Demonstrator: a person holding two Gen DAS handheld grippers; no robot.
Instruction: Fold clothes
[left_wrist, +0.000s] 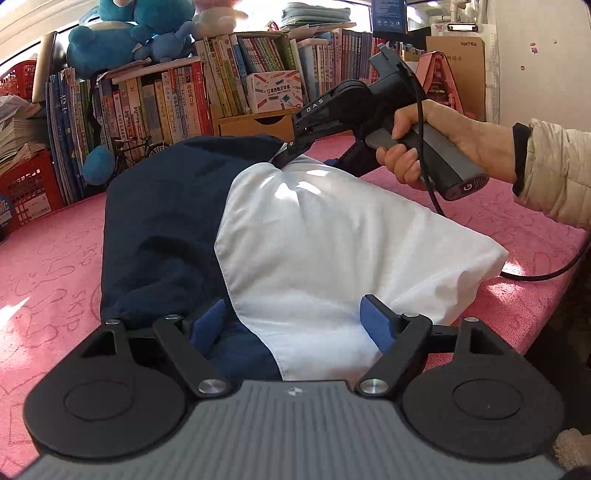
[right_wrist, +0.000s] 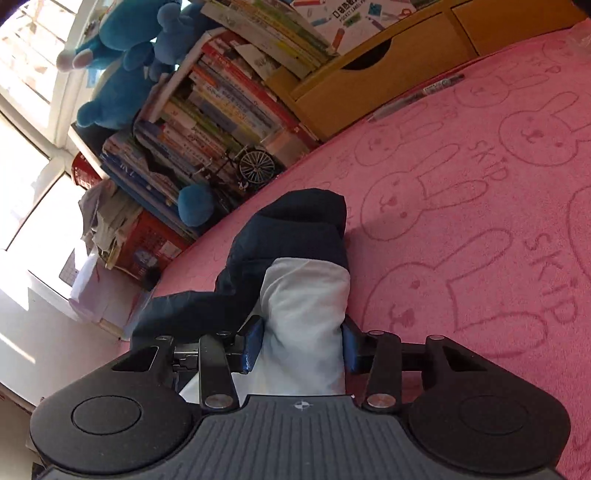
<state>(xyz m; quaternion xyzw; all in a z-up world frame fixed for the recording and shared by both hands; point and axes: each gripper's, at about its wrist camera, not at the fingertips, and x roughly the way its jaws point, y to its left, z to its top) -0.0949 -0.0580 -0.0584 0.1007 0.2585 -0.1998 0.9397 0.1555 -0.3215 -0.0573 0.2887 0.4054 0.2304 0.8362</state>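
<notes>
Right wrist: garment (right_wrist: 306, 306) beside bare pink cover (right_wrist: 461, 206)

The garment (left_wrist: 258, 240) is navy blue with a white panel, lying on a pink cover (right_wrist: 461, 221) (printed with outlined rabbit faces and the word SKIP). Behind the cover, the plush toys (left_wrist: 122, 33) are bright blue, beside a red crate (left_wrist: 33, 184). Each black gripper carries blue pads (left_wrist: 376, 323).

hidden: right tongs (left_wrist: 286, 153) tips behind garment (left_wrist: 295, 229) | sleeve (left_wrist: 554, 173) cut off
</notes>
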